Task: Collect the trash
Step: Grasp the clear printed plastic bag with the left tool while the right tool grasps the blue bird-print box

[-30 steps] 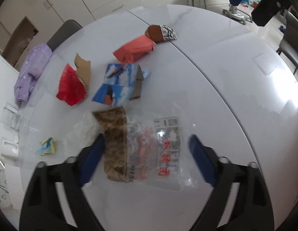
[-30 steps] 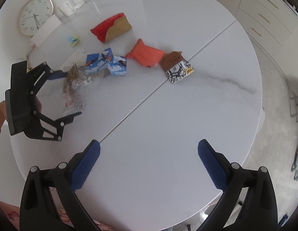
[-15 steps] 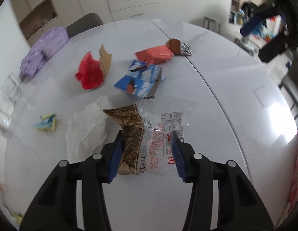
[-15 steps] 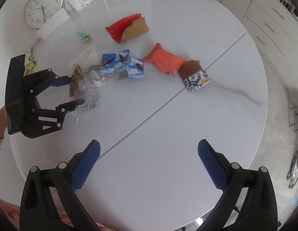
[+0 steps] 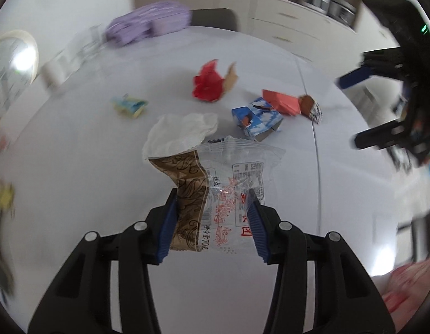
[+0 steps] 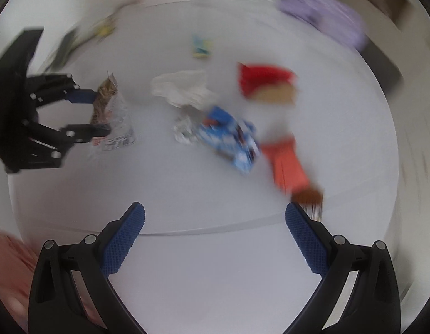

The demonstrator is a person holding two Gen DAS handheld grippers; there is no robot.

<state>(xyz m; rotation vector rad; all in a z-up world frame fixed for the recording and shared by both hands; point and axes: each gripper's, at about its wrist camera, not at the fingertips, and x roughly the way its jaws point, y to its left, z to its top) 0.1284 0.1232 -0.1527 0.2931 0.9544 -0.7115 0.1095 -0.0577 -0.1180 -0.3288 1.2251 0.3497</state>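
A clear plastic wrapper (image 5: 229, 167) with a brown patterned strip and red print is pinched between the blue pads of my left gripper (image 5: 212, 194), which is shut on it. In the right wrist view the wrapper (image 6: 115, 122) hangs from the left gripper (image 6: 101, 112), raised off the white round table (image 5: 76, 194). My right gripper (image 6: 214, 211) is open over the table's near part with nothing between its fingers. It also shows at the right edge of the left wrist view (image 5: 348, 111).
Loose trash lies beyond the wrapper: a white tissue (image 5: 181, 133), a blue carton (image 5: 256, 119), a red bag (image 5: 209, 83), an orange-red packet (image 5: 281, 101), a brown-and-white wrapper (image 5: 311, 107) and a yellow-blue scrap (image 5: 128, 105). A purple bag (image 5: 148, 25) and a clock (image 5: 12, 58) sit at the far edge.
My left gripper closed on the clear wrapper and lifted it off the table. Both grippers rolled and shifted; the right one now faces the trash pile, and its view is blurred.
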